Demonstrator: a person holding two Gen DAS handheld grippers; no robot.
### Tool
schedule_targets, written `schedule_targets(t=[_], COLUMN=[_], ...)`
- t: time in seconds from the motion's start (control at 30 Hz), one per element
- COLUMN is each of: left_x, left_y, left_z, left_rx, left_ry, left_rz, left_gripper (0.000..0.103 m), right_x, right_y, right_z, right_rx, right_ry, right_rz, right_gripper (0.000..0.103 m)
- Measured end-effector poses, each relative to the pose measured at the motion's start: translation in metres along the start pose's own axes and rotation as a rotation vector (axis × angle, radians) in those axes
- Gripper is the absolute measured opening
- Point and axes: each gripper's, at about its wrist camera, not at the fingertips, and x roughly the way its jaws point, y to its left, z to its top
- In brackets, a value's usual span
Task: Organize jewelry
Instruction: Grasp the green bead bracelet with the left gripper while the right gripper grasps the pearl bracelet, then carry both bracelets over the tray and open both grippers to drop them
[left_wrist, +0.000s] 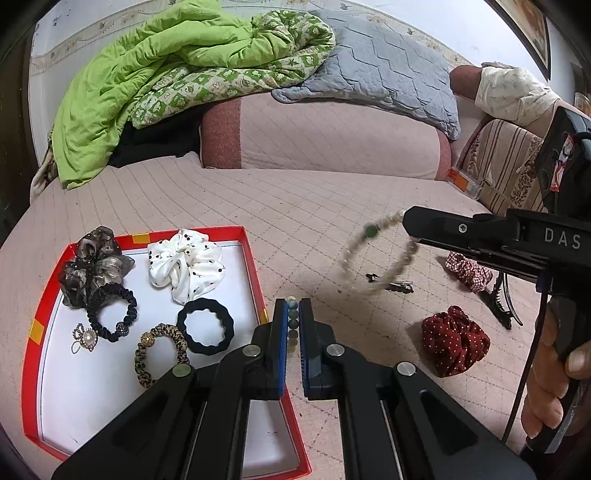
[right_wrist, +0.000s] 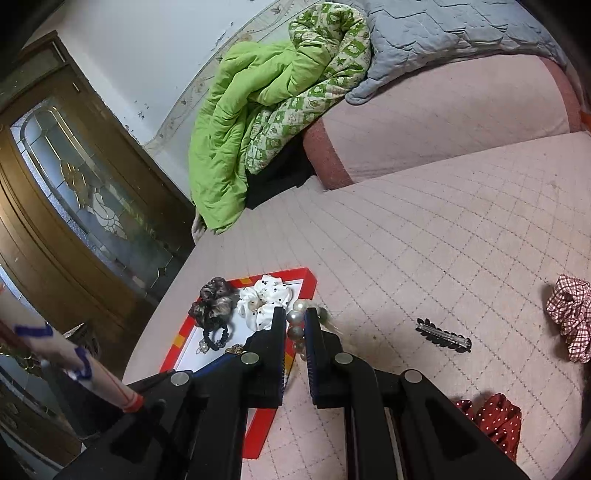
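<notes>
Dangling from the right gripper (right_wrist: 295, 328), a pearl bracelet (left_wrist: 373, 254) with one green bead hangs blurred above the quilted pink bedspread (left_wrist: 295, 206), off the right side of the red-rimmed box (left_wrist: 255, 273); the jaws are pinched on its round, glossy pearls. The left gripper (left_wrist: 293, 321), just beside the box's right wall, has its blue-padded jaws nearly together on a short string of dull green-grey beads (left_wrist: 292, 314). Inside the box, on its smooth white floor: a sheer brown scrunchie (left_wrist: 94, 266) at the far left corner, a white satin scrunchie with black dots (left_wrist: 184, 266) at the far right, a black ruffled hair tie (left_wrist: 110, 317), a thick black scalloped band (left_wrist: 205, 326), a leopard-print elastic (left_wrist: 162, 350) and a pearl brooch (left_wrist: 85, 336). Right of the box on the bedspread lie a metal leaf-shaped barrette (right_wrist: 443, 336), a dark red dotted scrunchie (left_wrist: 456, 341), a red checked scrunchie (right_wrist: 569, 317) and a black claw clip (left_wrist: 500, 302).
</notes>
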Motion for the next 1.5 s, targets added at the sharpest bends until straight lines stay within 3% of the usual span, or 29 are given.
schedule_targets(t=[0.73, 1.2, 1.5], left_x=[-0.025, -0.036, -0.036], left_y=[0.035, 0.115, 0.163], left_z=[-0.005, -0.023, -0.038], left_rx=[-0.054, -0.203, -0.306], left_ry=[-0.026, 0.001, 0.040], left_rz=[0.030, 0.101, 0.170], left_gripper=[0.005, 0.005, 0.005], right_x=[0.032, 0.070, 0.108], right_y=[0.041, 0.091, 0.125], right_z=[-0.002, -0.025, -0.056], right_rx=[-0.045, -0.107, -0.123], right_ry=[0.039, 0.131, 0.246], right_rz=[0.047, 0.112, 0.206], right_gripper=[0.011, 0.011, 0.011])
